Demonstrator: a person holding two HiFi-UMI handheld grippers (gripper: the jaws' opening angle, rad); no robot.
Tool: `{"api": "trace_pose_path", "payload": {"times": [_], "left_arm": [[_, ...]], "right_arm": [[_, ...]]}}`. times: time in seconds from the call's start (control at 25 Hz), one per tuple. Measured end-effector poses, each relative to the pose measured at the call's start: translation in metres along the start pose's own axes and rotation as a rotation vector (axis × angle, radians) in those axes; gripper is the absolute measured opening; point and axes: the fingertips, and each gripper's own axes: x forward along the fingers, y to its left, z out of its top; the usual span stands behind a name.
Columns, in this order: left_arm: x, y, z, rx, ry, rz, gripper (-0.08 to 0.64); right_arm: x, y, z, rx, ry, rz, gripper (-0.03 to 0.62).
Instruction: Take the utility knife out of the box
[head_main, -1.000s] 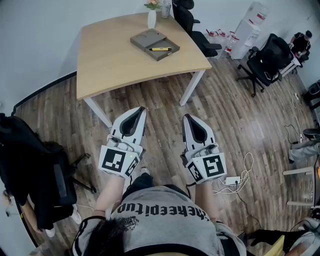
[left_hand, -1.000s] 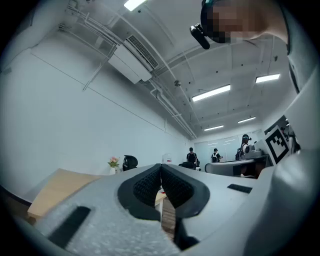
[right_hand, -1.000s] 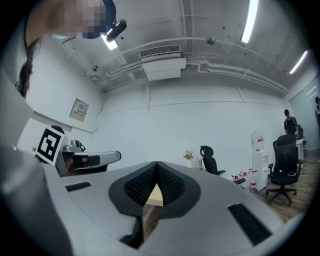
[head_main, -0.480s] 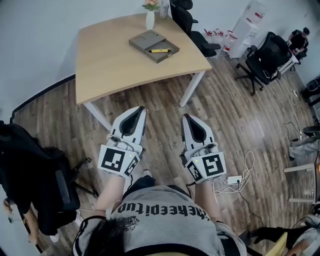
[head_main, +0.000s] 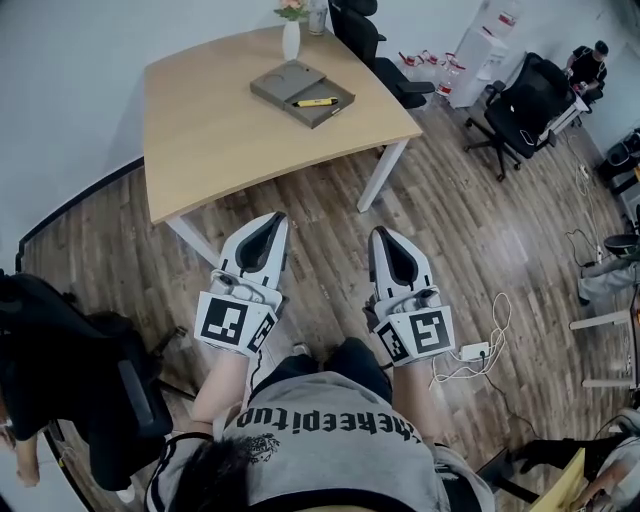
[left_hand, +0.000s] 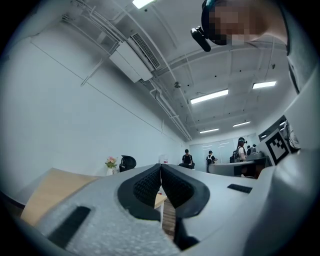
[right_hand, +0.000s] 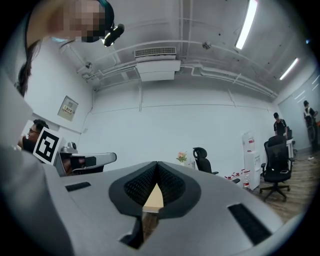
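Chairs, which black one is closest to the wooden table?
The black chair at the table's far corner, beside the white vase. The right chair and the lower-left chair stand away on the floor.

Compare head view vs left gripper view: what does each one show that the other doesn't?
Head view only: the grey box on the table, the yellow utility knife lying in it, the wood floor and the white cables on it.
Left gripper view only: the ceiling lights, the air conditioner and people standing at the far counter.
Both: the left gripper with jaws together and nothing between them, the table, and the vase of flowers.
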Motion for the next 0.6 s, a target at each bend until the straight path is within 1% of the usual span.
{"api": "trace_pose_path", "payload": {"times": [0.16, 0.32, 0.6], "left_arm": [[0.012, 0.007, -0.001, -0.009, -0.004, -0.005, 0.018], [0.024, 0.013, -0.003, -0.023, -0.004, -0.003, 0.018], [0.054, 0.028, -0.007, 0.001, 0.003, 0.031, 0.018]], "right_arm": [[0.009, -0.007, 0.002, 0.006, -0.004, -0.003, 0.006], [0.023, -0.015, 0.001, 0.008, 0.0, 0.013, 0.006], [0.055, -0.038, 0.0, 0.023, -0.011, 0.047, 0.006]]}}
